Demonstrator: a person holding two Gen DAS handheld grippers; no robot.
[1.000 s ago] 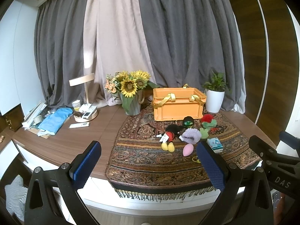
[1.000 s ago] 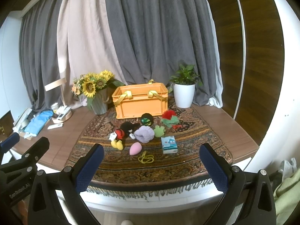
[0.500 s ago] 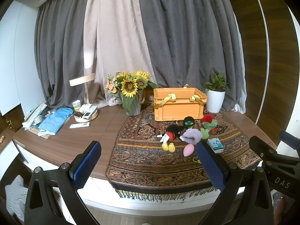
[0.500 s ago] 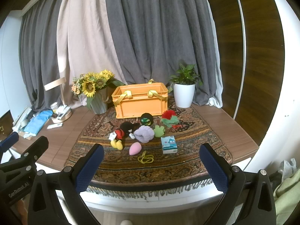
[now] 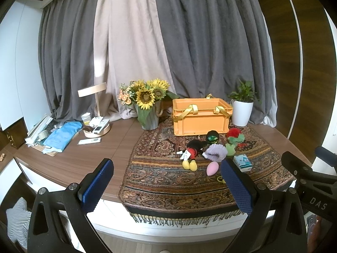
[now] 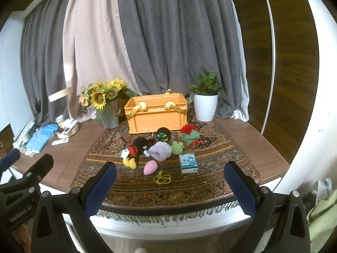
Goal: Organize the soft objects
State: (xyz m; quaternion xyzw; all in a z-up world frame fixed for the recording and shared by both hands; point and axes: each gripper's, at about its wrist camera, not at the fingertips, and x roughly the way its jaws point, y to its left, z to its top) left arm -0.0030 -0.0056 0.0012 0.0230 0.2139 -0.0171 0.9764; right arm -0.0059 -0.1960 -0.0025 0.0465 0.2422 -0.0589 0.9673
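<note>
Left gripper (image 5: pixel 167 186) and right gripper (image 6: pixel 171 187) hovered before the table edge, fingers spread wide, holding nothing; soft toys clustered on patterned rug (image 6: pixel 130 181), orange crate (image 6: pixel 157 115) behind them

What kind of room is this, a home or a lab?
Most likely a lived-in home room: floor-length curtains hang behind a wooden desk with a patterned rug, a vase of sunflowers and a potted plant.

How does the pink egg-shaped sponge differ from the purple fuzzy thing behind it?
The pink sponge is smooth, small and egg-shaped; the purple fuzzy thing is bigger, ribbed and lumpy. The sponge lies alone nearer the rug's front edge; the purple one sits among the other toys. Both rest loose on the rug, outside the orange crate.
</note>
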